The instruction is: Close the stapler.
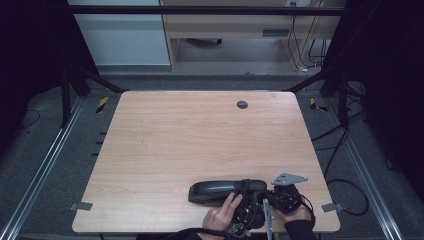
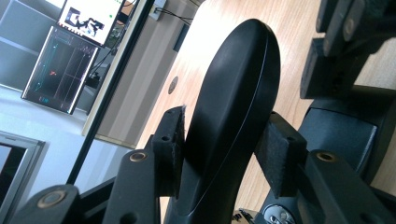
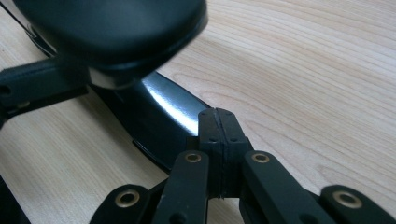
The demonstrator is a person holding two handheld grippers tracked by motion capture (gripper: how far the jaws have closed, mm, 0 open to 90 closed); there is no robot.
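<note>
Near the desk's (image 1: 150, 145) front edge: black stapler (image 1: 220, 190), gripped across its upper arm by left gripper (image 2: 224, 154); right gripper (image 3: 219, 140), jaws closed empty, beside its base.

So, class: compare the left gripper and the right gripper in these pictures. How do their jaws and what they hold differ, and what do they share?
The left gripper stands spread, a black handset between its pads; the right gripper is shut with nothing between its pads.
The left gripper straddles the handset, its left pad touching it and its right pad close beside it; the right gripper sits beside the glossy black base.
Both have black jaws with brass-coloured rivets and work over the wooden table.
</note>
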